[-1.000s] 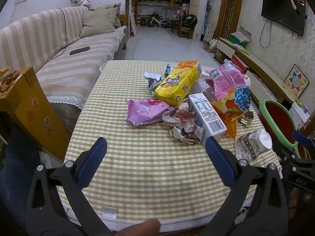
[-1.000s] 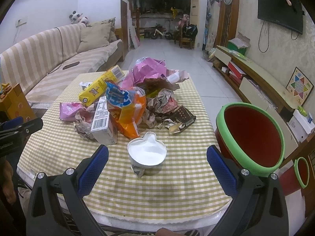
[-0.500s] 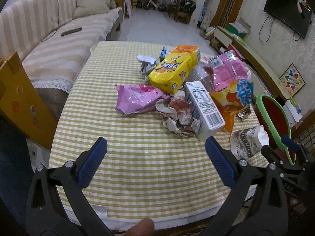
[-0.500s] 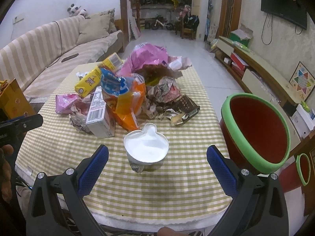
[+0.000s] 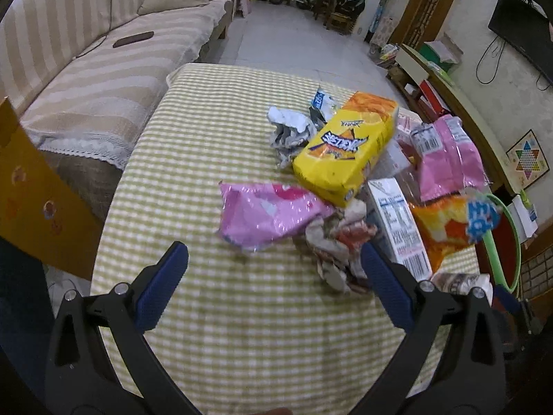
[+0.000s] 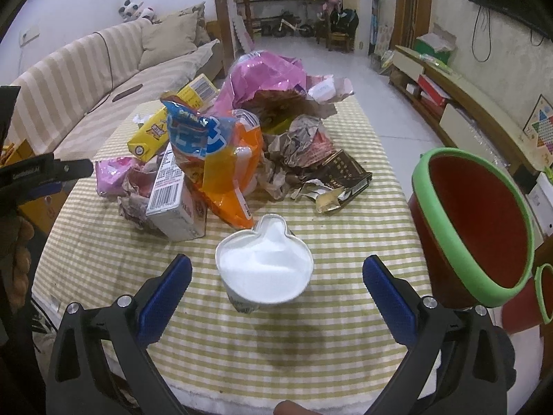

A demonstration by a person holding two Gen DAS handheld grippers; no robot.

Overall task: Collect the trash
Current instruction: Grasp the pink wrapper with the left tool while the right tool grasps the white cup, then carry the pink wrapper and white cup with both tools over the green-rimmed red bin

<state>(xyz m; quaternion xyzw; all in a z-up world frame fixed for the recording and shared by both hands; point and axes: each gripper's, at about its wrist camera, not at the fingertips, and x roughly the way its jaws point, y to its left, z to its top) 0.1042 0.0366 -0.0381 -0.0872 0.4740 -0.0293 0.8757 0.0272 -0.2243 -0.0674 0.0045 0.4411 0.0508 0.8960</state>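
Trash lies heaped on a checked tablecloth point(image 6: 311, 328) that covers a low table, with a striped sofa point(image 5: 103, 79) along the table's nine o'clock side in both views.

From the right wrist camera, the right gripper point(image 6: 276, 285) points down at a white paper cup point(image 6: 264, 273) that stands upright on the cloth, between the two blue pads but touching neither. Its jaws are wide and just beginning to close. At twelve o'clock from the cup rises the pile: an orange snack bag point(image 6: 221, 169) with a blue top, a white carton point(image 6: 169, 197) at the bag's nine o'clock, a yellow box point(image 6: 155, 131) behind it, a big pink bag point(image 6: 262, 76) at the far end, and a dark brown wrapper point(image 6: 342, 173) at two o'clock. A red bin point(image 6: 484, 235) with a green rim stands off the table edge at three o'clock, tilted with its mouth toward the camera.

From the left wrist camera, the left gripper point(image 5: 274, 280) hangs over bare cloth with its jaws spread wide and nothing in them. A flat pink wrapper point(image 5: 269, 214) lies just beyond the pads at twelve o'clock. Crumpled paper point(image 5: 338, 242) sits close by the right pad, at about two o'clock, with the white carton beside it and the yellow box farther out at one o'clock. Motion blur softens this view.
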